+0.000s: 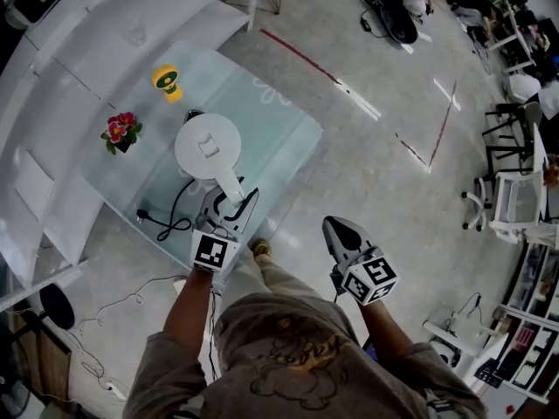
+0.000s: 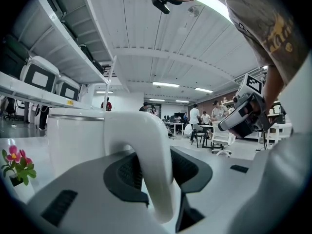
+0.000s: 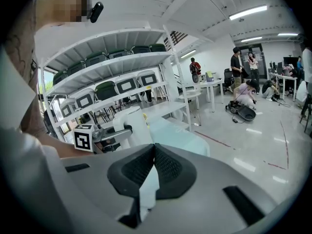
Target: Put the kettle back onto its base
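Kettle: white kettle [image 1: 208,147], over the near half of the table [image 1: 279,129], carried by its handle [image 2: 146,150]
Left gripper: left gripper [image 1: 225,206] has its 2 fingers pinching the handle from either side, pads right on it, pointing roughly level
Right gripper: right gripper [image 1: 339,230] is off to the side over the floor [image 1: 376,164], well apart from the table, fingers pressed together on nothing
Base: honestly hard to say. The kettle body covers whatever is under it; a dark bit [image 1: 193,112] pokes out at its far edge and could be the base
Cord: black cord [image 1: 175,212] loops from a plug near the table's front edge and runs in under the kettle, so I'd guess the base is right there
Progress: looks late in the job to me. Pickup is done and the kettle is at or just above the spot; I can't tell if it's seated
Left to do: settle it down flat if it isn't, then let go of the handle
Table: pale glassy top, plus a small pot of flowers [image 1: 120,132] and a yellow thing [image 1: 166,80], both clear of the kettle
Room: big open workshop, white shelving [image 3: 112,67] behind the table, shiny grey floor with a red line [image 1: 297,55], people and desks far back
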Demonstrator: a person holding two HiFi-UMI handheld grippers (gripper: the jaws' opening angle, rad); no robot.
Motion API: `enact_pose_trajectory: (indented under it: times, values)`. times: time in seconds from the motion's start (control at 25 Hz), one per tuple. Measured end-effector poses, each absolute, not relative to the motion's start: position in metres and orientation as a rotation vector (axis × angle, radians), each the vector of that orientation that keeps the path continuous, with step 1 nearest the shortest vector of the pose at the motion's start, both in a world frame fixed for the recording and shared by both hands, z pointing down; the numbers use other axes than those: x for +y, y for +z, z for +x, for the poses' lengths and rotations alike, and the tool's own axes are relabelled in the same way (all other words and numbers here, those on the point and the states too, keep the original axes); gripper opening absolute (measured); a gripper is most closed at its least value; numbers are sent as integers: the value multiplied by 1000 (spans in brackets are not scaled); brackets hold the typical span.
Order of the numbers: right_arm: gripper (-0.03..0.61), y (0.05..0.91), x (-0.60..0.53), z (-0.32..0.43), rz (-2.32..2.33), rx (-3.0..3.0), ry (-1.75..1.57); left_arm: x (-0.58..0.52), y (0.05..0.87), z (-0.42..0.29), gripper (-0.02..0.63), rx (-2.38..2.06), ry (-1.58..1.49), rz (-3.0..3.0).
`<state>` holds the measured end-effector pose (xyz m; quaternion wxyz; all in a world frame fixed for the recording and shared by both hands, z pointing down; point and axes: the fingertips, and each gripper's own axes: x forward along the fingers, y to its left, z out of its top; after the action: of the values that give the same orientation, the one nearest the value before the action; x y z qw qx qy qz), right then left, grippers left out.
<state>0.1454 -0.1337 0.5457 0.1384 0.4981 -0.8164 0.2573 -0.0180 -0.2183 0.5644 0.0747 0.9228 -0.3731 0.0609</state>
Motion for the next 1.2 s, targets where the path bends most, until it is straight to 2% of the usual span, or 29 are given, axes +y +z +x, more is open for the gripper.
enact_pose_trajectory:
  times: [0.72,0.84,0.92,1.2]
  values:
    - [2,546,-127,134,1375,-2409,724,-202,584,-17,161,-1151,309,2774]
    - [2,544,-129,130,1375,-2431,719,-198,593,-17,194,-1124,421,2792]
    - [2,542,-130,125,1373,-2450,715,-194,601,-20,244,-1109,488,2767]
    - [2,525,-140,107,1366,-2535,675,-181,568,-51,267,-1166,412,2617]
